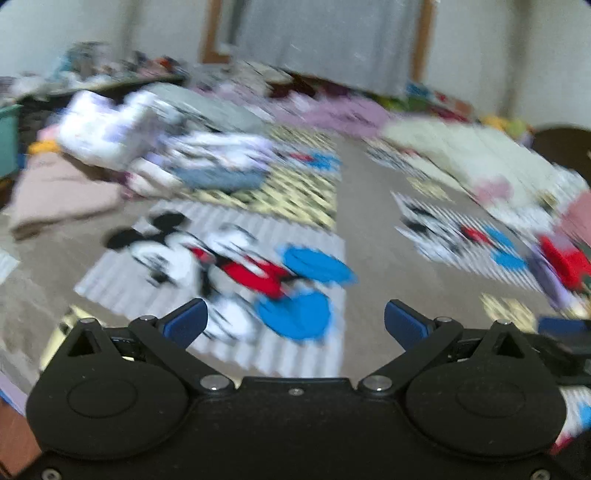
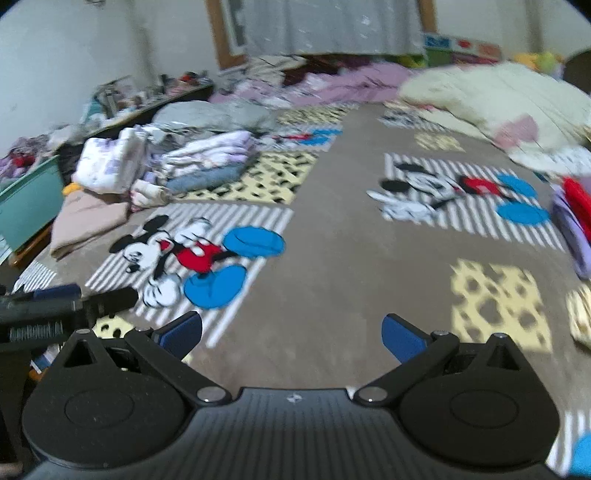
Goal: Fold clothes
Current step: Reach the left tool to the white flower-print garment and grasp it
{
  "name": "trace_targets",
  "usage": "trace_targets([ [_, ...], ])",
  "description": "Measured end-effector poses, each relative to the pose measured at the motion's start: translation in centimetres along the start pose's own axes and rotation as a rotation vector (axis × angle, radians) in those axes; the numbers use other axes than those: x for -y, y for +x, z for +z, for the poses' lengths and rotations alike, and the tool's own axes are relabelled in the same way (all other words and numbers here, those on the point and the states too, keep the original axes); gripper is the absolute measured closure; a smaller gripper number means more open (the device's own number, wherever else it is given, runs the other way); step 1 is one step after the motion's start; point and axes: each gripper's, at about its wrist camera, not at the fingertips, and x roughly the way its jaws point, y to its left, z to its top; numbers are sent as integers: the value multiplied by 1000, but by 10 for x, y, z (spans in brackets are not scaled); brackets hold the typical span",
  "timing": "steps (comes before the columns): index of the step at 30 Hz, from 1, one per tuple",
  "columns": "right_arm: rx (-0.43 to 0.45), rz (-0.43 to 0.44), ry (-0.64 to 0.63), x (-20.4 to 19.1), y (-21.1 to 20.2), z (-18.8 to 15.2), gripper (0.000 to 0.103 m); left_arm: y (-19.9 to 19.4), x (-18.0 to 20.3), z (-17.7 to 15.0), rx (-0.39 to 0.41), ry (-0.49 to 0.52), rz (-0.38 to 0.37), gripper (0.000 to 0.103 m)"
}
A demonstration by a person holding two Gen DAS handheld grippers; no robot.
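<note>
Both views look along a bed covered by a brown Mickey Mouse blanket (image 2: 332, 258). My left gripper (image 1: 295, 323) is open and empty above the blanket; the view is blurred by motion. My right gripper (image 2: 291, 334) is open and empty too. A stack of folded clothes (image 2: 210, 155) lies at the far left, also in the left wrist view (image 1: 218, 162). A folded pink garment (image 2: 88, 221) lies near the left edge. Red and purple clothes (image 2: 572, 210) lie at the right edge. The left gripper's body (image 2: 55, 302) shows at the right wrist view's left edge.
A cream quilt (image 2: 498, 96) is heaped at the far right. Pink bedding (image 2: 351, 85) lies along the far end under a grey curtain (image 2: 332, 26). A teal box (image 2: 26, 206) and a cluttered shelf (image 2: 147, 96) stand at the left.
</note>
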Motion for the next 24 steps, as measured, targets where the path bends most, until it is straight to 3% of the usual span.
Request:
trace_targets([
  [4,66,41,-13,-8,28,16,0,34,-56,26,-26,-110,103,0],
  [8,147,72,-23,-20,60,32,0,58,-109,50,12,-173,168,0],
  [14,101,128,42,-34,125,65,0,104,-166,101,86,-196,238,4],
  [17,76,161,109,-38,156,85,0,133,-188,127,134,-227,251,16],
  [19,62,163,129,-42,172,94,0,154,-202,143,146,-252,251,32],
  [24,1,183,122,-58,207,92,0,207,-224,169,193,-332,259,41],
])
